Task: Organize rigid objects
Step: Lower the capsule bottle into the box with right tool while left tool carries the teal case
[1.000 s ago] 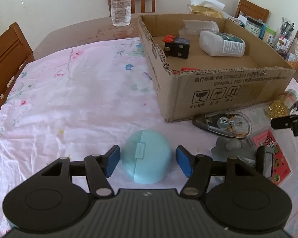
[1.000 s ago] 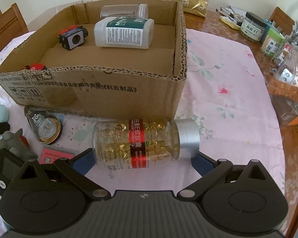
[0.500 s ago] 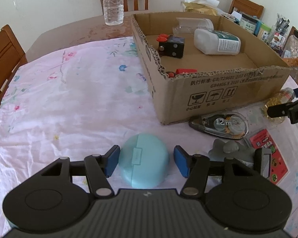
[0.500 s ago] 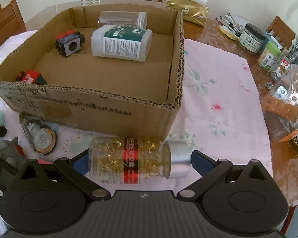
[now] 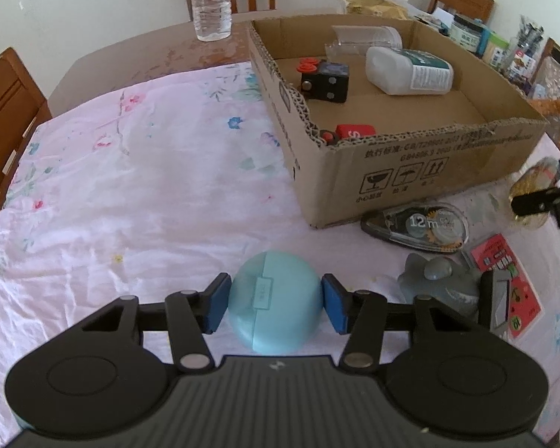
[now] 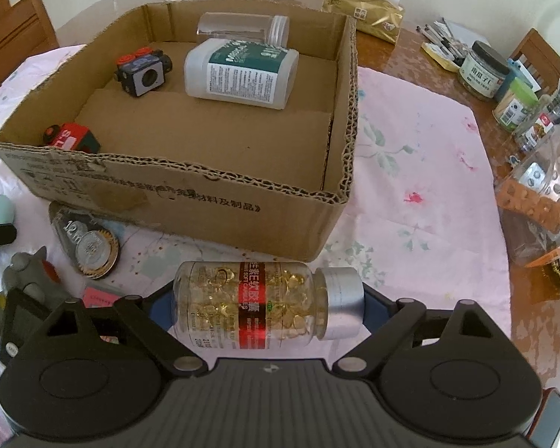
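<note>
My left gripper (image 5: 274,304) is shut on a round light-blue case (image 5: 274,298) and holds it above the pink tablecloth. My right gripper (image 6: 267,304) is shut on a clear bottle of yellow capsules (image 6: 265,306) with a silver cap, held sideways and lifted near the front right corner of the open cardboard box (image 6: 190,194). The box (image 5: 429,164) holds a white bottle (image 6: 242,72), a clear jar (image 6: 242,28), a black cube (image 6: 142,72) and a red item (image 6: 72,138).
A tape dispenser (image 5: 418,224), a grey toy (image 5: 436,283) and a red card (image 5: 504,272) lie in front of the box. A water bottle (image 5: 210,0) stands at the back. Jars and packets (image 6: 522,112) crowd the right table edge. Chairs surround the table.
Both grippers have risen: the blue case and the capsule bottle are lifted off the cloth. The left gripper's fingers closed onto the case. The right gripper moved toward the box.
</note>
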`<state>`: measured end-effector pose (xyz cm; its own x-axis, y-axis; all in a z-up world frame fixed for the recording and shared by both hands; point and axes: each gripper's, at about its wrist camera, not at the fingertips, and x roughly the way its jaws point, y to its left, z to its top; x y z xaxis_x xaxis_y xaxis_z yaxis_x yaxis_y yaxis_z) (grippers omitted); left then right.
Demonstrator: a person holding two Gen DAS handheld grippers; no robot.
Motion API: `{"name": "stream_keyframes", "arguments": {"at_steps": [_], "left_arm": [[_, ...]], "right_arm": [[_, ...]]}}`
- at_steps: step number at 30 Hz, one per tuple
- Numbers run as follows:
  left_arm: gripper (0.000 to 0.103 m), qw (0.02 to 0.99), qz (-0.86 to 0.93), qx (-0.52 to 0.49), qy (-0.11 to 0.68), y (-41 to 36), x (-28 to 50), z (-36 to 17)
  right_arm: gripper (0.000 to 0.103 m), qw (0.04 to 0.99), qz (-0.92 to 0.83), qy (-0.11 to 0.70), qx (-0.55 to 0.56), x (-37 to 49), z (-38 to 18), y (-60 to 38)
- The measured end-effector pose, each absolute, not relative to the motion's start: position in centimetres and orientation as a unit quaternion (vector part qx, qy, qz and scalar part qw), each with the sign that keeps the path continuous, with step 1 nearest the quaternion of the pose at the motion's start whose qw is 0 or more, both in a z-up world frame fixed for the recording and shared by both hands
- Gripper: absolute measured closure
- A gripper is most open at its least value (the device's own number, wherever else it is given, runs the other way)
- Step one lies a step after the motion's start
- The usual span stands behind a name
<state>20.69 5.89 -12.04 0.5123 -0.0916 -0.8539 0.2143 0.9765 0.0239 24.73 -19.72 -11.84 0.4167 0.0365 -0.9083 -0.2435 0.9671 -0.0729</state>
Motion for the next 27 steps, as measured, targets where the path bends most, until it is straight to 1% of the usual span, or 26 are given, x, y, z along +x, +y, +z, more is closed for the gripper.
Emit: {"name": "stream_keyframes", "arguments": {"at_steps": [10, 16, 21, 27], "left_arm": [[0.051, 0.857, -0.118, 0.081, 0.496, 6.5, 19.7, -10.2], [0.051, 0.855, -0.136, 0.085, 0.493, 6.6, 18.9, -8.5], [0.051, 0.858, -0.145, 0.090, 0.485, 6.6, 18.4, -7.0], [0.051, 0.864, -0.142, 0.092, 0.475, 6.6, 18.5, -5.7]], "right_arm": [[0.007, 0.849, 0.112, 0.502, -0.118, 23.9, -5.9, -20.6], [0.007, 0.860, 0.140, 0.472, -0.131, 25.1, -2.8, -20.0], [0.007, 0.866, 0.160, 0.453, -0.142, 26.7, -1.7, -18.8], [0.007, 0.863, 0.173, 0.449, -0.153, 28.9, -1.9, -17.6]]}}
